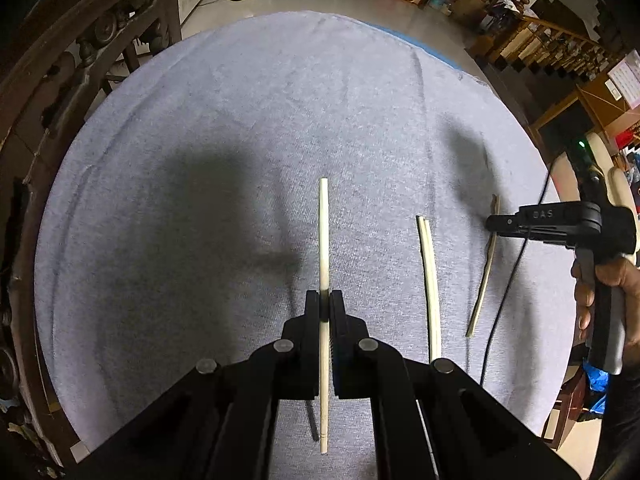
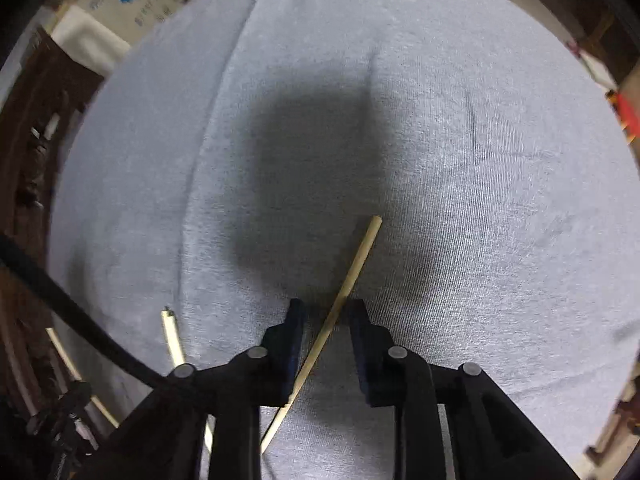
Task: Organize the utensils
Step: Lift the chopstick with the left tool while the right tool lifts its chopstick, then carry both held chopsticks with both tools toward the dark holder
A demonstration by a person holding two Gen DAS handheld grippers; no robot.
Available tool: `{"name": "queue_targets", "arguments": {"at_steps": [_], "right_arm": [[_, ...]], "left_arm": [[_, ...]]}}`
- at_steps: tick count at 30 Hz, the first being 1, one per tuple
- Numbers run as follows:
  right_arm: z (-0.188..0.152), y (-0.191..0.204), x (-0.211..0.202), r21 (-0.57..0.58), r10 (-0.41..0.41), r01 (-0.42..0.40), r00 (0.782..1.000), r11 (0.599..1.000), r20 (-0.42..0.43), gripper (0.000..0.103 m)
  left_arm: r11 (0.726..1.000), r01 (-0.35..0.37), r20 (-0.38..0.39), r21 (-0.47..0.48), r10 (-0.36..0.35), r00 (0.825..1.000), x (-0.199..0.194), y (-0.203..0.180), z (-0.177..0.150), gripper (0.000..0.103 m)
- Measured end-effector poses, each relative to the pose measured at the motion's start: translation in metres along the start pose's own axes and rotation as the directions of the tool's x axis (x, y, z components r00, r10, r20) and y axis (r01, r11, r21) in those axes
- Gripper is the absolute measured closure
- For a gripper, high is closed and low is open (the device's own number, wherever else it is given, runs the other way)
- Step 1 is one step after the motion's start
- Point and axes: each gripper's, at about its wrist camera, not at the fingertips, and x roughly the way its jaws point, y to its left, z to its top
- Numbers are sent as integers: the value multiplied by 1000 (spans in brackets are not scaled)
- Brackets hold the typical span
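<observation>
Chopsticks are spread over a grey cloth on the table. Left claw is pinching a pale chopstick that runs straight ahead between its fingers. To its right lies a pair, and further right a tan chopstick. Right claw stands spread over that tan chopstick, which crosses the gap slantwise, pads apart from it.

A pale chopstick is clamped upright above the grey cloth. A pair of pale chopsticks lies side by side, touching. A tan chopstick lies slanted on the cloth, apart from them.
</observation>
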Motion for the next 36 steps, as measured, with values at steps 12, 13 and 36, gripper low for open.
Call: {"name": "queue_targets", "arguments": {"at_steps": [12,13,36], "right_arm": [[-8,17,5,-64,-19,18,1000,998,-17,97],[-13,17,5,-74,-17,15,1000,997,-22,97],[-69,-26,-48,-15,275,-275,958,961,74,97]], "left_arm": [[1000,6,-3,16,-6,1000,2,-11,-5,99],[1000,5,-2,16,-5,1000,2,-13,-5,99],[993,91,-39,-73,-94,995,-15,-15,-17,99]]}}
